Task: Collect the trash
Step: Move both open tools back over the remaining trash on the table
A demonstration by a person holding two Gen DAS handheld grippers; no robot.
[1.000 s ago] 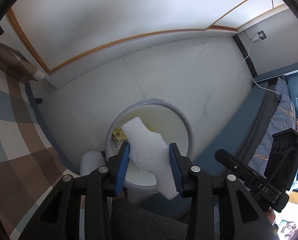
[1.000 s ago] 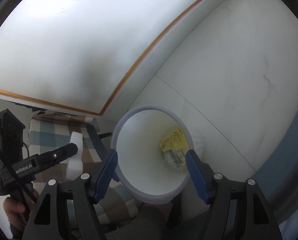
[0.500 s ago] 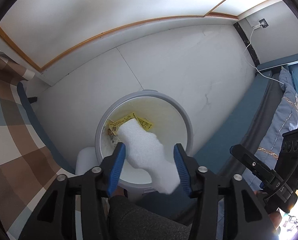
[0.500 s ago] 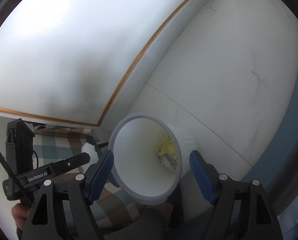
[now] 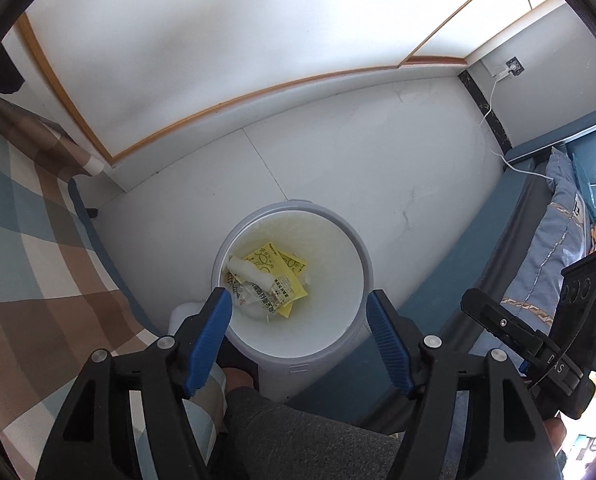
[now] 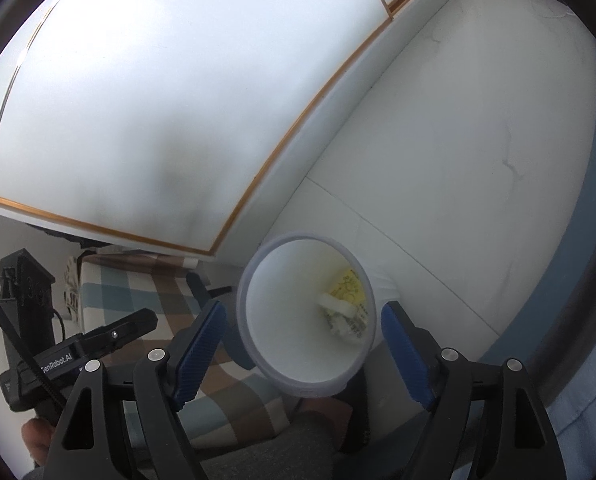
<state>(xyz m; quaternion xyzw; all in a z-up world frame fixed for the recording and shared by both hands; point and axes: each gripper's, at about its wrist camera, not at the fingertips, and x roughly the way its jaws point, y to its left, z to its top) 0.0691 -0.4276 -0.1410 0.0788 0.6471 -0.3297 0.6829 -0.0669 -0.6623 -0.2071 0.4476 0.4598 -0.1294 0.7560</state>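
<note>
A: Now, what does the left wrist view show?

B: The left gripper [image 5: 300, 334] hangs above a white round trash bin [image 5: 350, 248] on the pale floor [image 5: 378, 168]. Its jaws have just been opening and stand wide apart, with nothing between them. The white foam piece [image 5: 249, 273] lies at the bottom of the bin, on top of the yellow wrappers [image 5: 276, 268].

A: And the right gripper?

B: The right gripper [image 6: 302, 338] is also spread wide and empty, its blue pads either side of the bin's mouth without touching it; its jaws have been opening a little too.

A: How should the person finish this step well?

B: Probably by lifting both grippers straight up, clear of the rim, so that nothing knocks the bin, then looking for more trash.

A: What can be counted?

B: One bin, one foam piece, two yellow wrappers as far as can be told, one clear printed wrapper [image 5: 264, 294], two grippers. A checked blanket [image 5: 38, 240] lies to the left and a blue pillow [image 5: 554, 240] to the right.
</note>
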